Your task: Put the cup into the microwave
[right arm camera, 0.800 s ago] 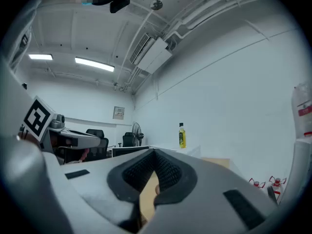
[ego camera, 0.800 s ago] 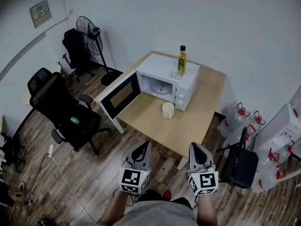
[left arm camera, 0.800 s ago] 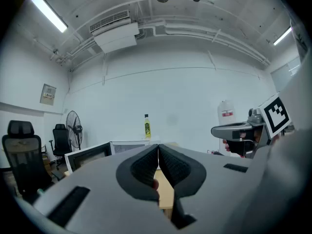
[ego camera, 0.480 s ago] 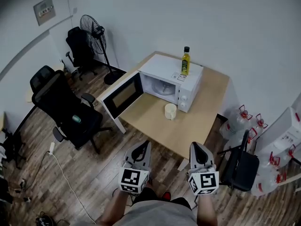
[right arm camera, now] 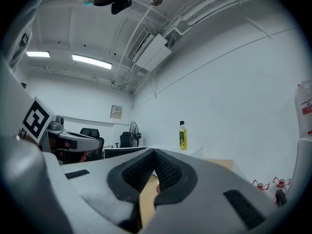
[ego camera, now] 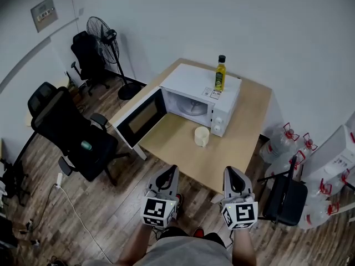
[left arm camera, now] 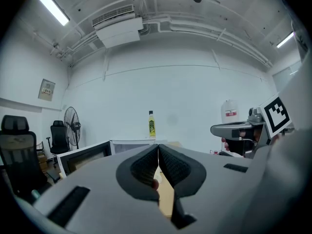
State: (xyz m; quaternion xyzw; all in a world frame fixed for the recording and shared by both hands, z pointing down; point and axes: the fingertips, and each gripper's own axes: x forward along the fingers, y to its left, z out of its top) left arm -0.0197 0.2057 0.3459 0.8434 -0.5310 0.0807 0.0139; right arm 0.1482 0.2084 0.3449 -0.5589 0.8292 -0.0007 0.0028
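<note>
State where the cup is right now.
In the head view, the cup stands on the wooden table, right of centre, just in front of the open microwave, at its control-panel end.

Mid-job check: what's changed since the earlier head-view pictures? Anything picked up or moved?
Nothing was taken hold of or let go. Only the head view drifted a little. The left tool and right tool stay shut and empty, well apart from the cup. It still stands on the table before the microwave, door open, yellow bottle on top.
</note>
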